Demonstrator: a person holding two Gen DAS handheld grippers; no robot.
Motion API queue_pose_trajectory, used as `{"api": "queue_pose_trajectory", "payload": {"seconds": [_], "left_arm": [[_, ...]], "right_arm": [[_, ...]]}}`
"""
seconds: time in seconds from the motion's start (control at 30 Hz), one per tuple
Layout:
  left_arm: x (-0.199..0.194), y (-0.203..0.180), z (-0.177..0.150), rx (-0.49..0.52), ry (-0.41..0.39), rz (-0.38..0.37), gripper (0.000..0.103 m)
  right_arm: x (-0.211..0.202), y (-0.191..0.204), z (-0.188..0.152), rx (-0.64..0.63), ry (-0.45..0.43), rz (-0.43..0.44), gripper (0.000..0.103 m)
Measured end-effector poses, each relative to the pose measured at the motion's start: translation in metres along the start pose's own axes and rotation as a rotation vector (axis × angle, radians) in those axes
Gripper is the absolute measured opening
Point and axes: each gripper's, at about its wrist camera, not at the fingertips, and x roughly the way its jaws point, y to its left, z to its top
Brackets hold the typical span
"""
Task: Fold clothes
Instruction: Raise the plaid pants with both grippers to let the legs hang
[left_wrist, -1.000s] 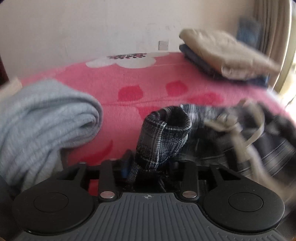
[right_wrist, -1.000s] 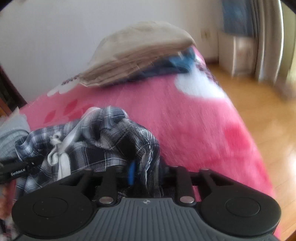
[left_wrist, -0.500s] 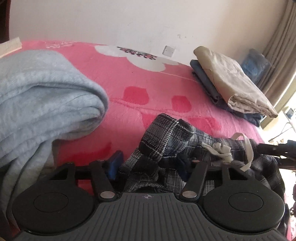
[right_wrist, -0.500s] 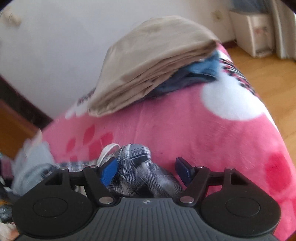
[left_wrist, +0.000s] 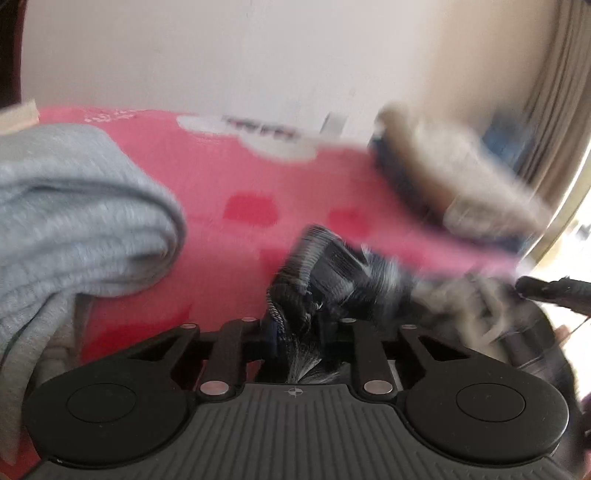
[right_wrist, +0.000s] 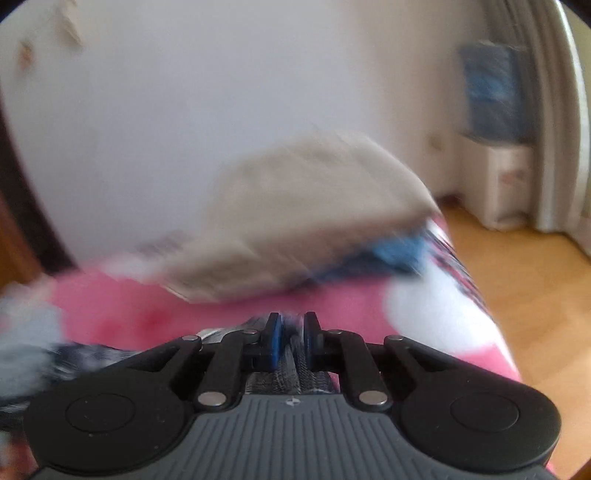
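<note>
On the pink bed (left_wrist: 229, 177) the plaid shorts (left_wrist: 332, 266) stretch sideways between the left gripper (left_wrist: 295, 332) and right gripper (right_wrist: 291, 332), both closing on cloth, where half a second ago they gaped wider.

Right hand-held gripper (right_wrist: 291, 341) closing on plaid garment (right_wrist: 293, 363).
</note>
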Motion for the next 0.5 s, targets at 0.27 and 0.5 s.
{"api": "queue_pose_trajectory", "payload": {"seconds": [0.27,0.5], "left_arm": [[-0.039,0.036,0.007,-0.204,-0.057,-0.073,0.062],[-0.044,0.062,-0.005,-0.328,-0.014,-0.028,0.067]], "right_arm": [[-0.029,-0.023,-0.001,0.143,-0.104,-0.041,0.015],[-0.051,0.02,-0.004,-0.046,0.044,0.267,0.014]]}}
